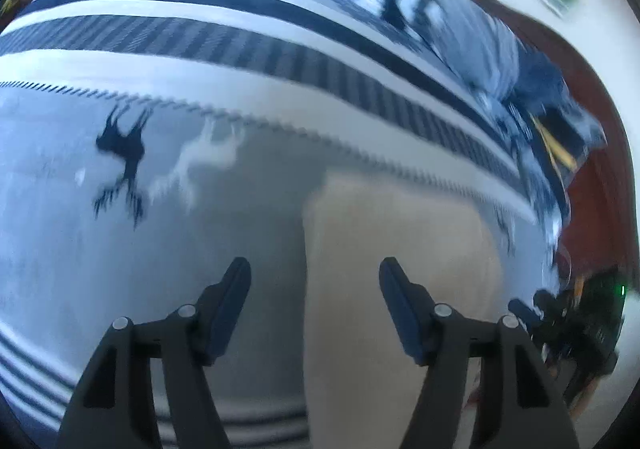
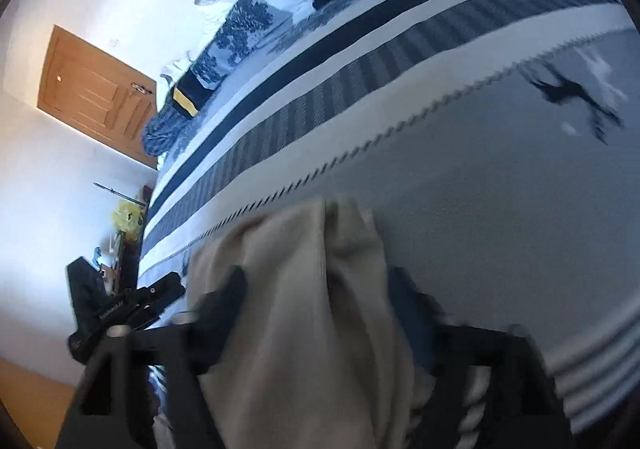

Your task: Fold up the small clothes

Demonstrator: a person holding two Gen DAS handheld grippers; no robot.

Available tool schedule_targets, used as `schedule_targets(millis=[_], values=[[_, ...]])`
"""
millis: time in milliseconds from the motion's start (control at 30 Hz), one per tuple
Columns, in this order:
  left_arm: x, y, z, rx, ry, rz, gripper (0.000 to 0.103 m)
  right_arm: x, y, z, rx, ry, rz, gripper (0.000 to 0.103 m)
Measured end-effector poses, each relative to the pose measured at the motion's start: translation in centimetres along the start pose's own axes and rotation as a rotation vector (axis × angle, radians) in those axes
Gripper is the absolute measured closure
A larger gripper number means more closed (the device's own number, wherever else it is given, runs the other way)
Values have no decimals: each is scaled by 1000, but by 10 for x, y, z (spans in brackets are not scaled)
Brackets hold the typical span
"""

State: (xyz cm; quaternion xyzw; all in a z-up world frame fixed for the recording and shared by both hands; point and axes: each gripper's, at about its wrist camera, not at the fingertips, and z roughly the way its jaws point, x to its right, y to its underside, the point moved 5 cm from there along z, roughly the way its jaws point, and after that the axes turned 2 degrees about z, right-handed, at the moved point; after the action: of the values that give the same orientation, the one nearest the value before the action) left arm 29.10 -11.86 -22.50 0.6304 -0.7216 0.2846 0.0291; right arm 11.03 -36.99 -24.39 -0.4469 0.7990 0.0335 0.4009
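The left gripper (image 1: 315, 275) is hovering over the bed (image 1: 120, 249) with its fingers (image 1: 230, 305) standing well apart and nothing between them. Under it, the beige cloth (image 1: 400, 249) is lying flat on the grey part of the bedspread, and its straight left edge is running up and down the left wrist view, passing almost through the middle of the gap between the fingers. So the garment is lying ahead and mostly to the right of this gripper, with only bare bedspread under its left finger.

In the right wrist view the right gripper (image 2: 316, 285) is sitting directly over the same cloth (image 2: 300, 309), again with its jaws spread wide. The cloth is bunching up between the fingers and covering much of the gap, its long axis running along the gripper's own pointing line, away towards the zigzag trim. The pads are not visibly pressing on it, though motion blur is making the right finger hard to read. It looks as though the fabric is resting loose between them rather than being held.

The right gripper is therefore the nearer one, already astride the cloth. The left is standing at the cloth's edge and would need to shift to its right to reach more fabric. The other gripper is showing dark at the side of each view.
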Motion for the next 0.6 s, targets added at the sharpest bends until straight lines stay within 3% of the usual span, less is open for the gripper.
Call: schedule_targets(millis=[167, 267, 367, 400, 433, 467, 533, 600], values=[[3, 83, -4, -116, 48, -35, 36, 34, 75, 0, -83, 1, 97, 23], [3, 113, -2, -147, 74, -73, 36, 48, 108, 6, -104, 39, 120, 35], [3, 127, 6, -173, 52, -76, 36, 55, 125, 15, -140, 22, 150, 48], [3, 129, 7, -180, 42, -75, 41, 56, 125, 16, -149, 31, 148, 52], [3, 131, 7, -180, 52, -76, 56, 55, 124, 14, -144, 46, 137, 53], [6, 132, 6, -185, 80, -65, 65, 53, 121, 9, -121, 66, 116, 53], [5, 131, 6, -193, 54, -61, 75, 55, 120, 4, -95, 132, 87, 53], [4, 133, 4, -194, 56, -73, 81, 65, 128, 11, -144, 103, 133, 53]])
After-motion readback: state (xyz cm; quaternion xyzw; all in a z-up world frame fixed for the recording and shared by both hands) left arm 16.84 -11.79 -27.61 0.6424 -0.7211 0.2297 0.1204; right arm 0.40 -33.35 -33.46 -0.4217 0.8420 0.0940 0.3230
